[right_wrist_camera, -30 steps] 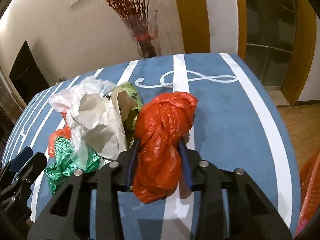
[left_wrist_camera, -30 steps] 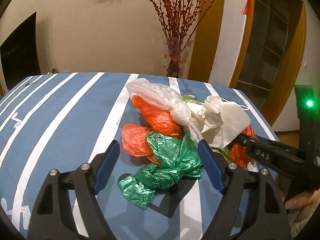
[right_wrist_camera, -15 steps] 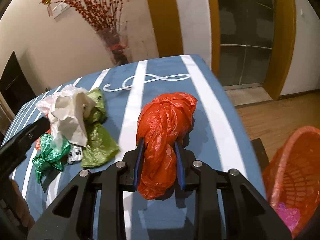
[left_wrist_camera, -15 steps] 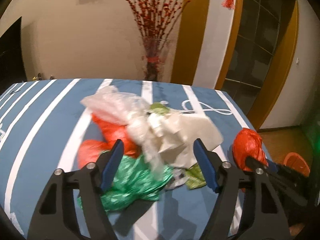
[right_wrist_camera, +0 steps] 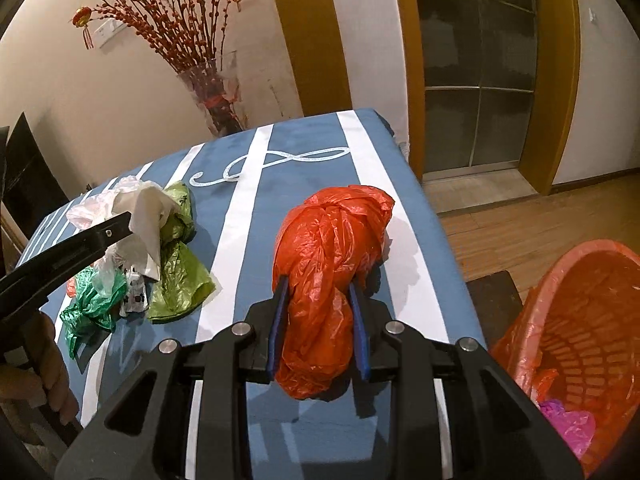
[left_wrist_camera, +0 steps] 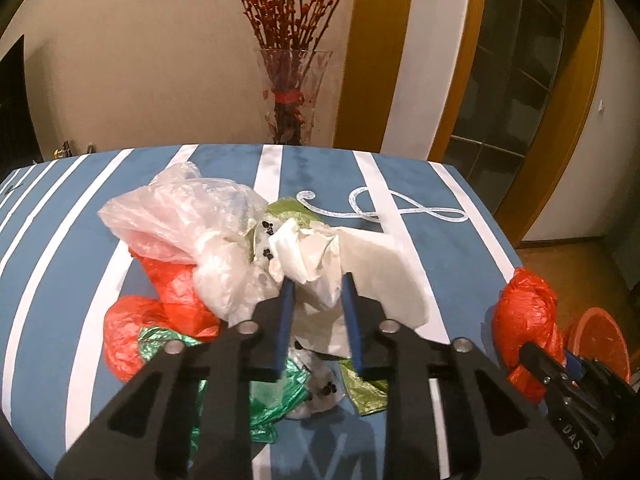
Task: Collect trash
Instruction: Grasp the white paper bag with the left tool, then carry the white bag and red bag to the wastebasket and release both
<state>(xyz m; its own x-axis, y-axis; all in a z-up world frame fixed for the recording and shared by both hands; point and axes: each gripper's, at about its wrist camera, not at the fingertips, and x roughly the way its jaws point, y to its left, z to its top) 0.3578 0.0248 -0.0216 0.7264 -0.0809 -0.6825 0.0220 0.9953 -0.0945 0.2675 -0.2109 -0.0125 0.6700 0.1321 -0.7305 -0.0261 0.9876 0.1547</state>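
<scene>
While the right hand-held gripper [right_wrist_camera: 318, 320] clamps a red bag [right_wrist_camera: 328, 264] near the tabletop's [right_wrist_camera: 400, 216] right edge beside the basket [right_wrist_camera: 568, 344], the left hand-held gripper [left_wrist_camera: 318, 316], jaws just closing, pinches white paper [left_wrist_camera: 324, 268]; the pile [left_wrist_camera: 180, 240] awaits collection.

The left hand-held gripper [left_wrist_camera: 318, 312] has just been closing, and its blue pads now pinch a crumpled white bag [left_wrist_camera: 352, 272] at the near side of the pile. Left of it lies a clear plastic bag [left_wrist_camera: 176, 208], with orange bags [left_wrist_camera: 160, 312] beneath and a green bag [left_wrist_camera: 272, 404] nearest the camera. All of it sits on the blue, white-striped bench [left_wrist_camera: 60, 248]. Far right, the right hand-held gripper [left_wrist_camera: 548, 364] clamps an orange bag [left_wrist_camera: 524, 312], with an orange basket [left_wrist_camera: 600, 340] just beyond it.
</scene>
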